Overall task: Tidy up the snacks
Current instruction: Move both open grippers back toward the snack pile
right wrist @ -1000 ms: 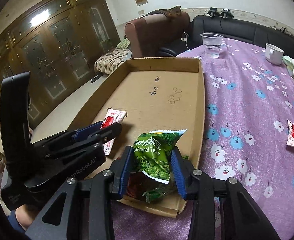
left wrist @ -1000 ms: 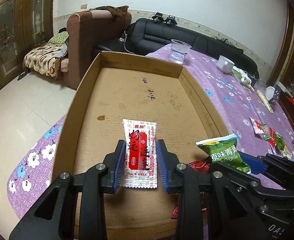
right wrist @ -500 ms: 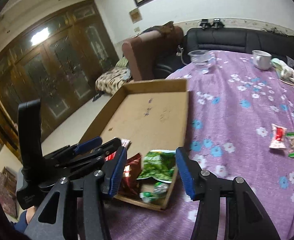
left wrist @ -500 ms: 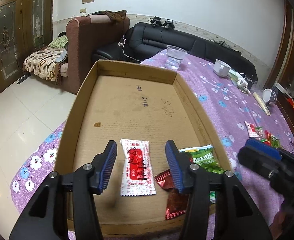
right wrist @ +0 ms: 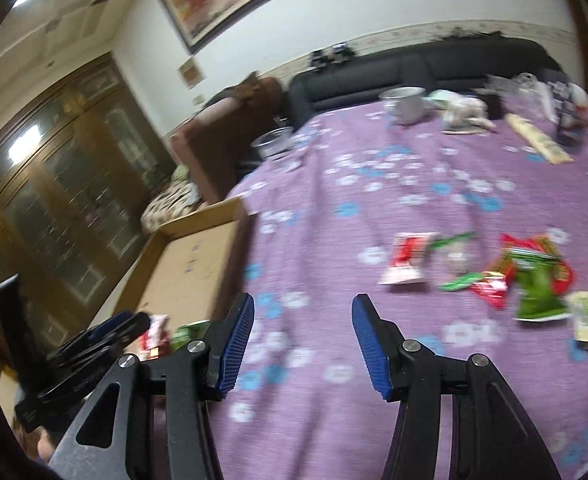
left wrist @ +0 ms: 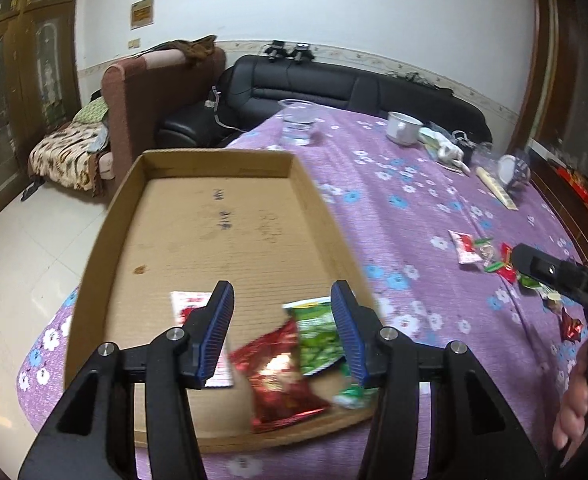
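Snack sorting: cardboard tray (left wrist: 105, 240) on purple floral tablecloth (left wrist: 414, 240), both grippers empty.

Left gripper (left wrist: 281, 328) is hanging spread wide above the tray's near end, where a white-and-red sachet (left wrist: 187, 304), a red foil packet (left wrist: 281, 380) and a green pea packet (left wrist: 318, 336) are lying, the last two overlapping. Right gripper (right wrist: 304, 336) is hovering agape over bare cloth; loose snack packets (right wrist: 526, 280) are sitting right of it, well apart from the tray.

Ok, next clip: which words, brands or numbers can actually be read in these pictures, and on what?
None reads clearly.
Cardboard tray: dark handwritten marks on its floor, not legible.
Green snack packet: print too blurred.
Red-and-white sachet: print blurred, partly hidden by the left tongs.
Wall plaque: too small.
Loose snacks ahead of the right tongs: motion-blurred.
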A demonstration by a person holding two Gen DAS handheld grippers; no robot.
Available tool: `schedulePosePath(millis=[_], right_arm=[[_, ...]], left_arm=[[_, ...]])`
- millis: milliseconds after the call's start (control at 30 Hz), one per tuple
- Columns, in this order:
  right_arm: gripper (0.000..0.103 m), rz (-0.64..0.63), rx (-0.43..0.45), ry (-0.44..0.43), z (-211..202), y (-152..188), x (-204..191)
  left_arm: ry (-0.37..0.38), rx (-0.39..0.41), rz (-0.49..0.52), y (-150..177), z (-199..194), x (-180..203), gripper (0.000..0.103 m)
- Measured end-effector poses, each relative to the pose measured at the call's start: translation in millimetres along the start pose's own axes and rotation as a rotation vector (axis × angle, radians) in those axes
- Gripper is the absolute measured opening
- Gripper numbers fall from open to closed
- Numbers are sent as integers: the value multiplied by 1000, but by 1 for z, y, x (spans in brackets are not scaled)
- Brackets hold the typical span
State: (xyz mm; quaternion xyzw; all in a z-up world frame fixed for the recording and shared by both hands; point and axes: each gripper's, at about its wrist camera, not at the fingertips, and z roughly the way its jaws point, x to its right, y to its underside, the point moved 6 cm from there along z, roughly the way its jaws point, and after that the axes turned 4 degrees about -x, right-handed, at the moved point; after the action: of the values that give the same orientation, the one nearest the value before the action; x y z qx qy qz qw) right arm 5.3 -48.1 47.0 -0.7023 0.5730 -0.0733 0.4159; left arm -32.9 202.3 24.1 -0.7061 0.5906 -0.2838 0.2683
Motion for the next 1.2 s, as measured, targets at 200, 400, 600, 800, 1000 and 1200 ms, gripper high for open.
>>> schedulePosePath(millis=[200,400,600,800,1000,1200], right_arm=[[54,92,11,68,-17,-5,58],[54,196,21,178,-27,-13,117],[48,262,12,186,-22,-5,153],[48,253,38,186,-25,-6,155],[50,278,46,170,-27,-7,160],[50,243,20,197,-18,-5,158]], left_arm=[[63,-8,85,-5,-5,50,49],[227,-107,150,-12,6,113,49],[272,-233,187,-31,53,169,49],[260,-338,203,-35,107,201,49],[202,-325,206,-31,137,210,48],[178,-267,215,-28,132,201,25]])
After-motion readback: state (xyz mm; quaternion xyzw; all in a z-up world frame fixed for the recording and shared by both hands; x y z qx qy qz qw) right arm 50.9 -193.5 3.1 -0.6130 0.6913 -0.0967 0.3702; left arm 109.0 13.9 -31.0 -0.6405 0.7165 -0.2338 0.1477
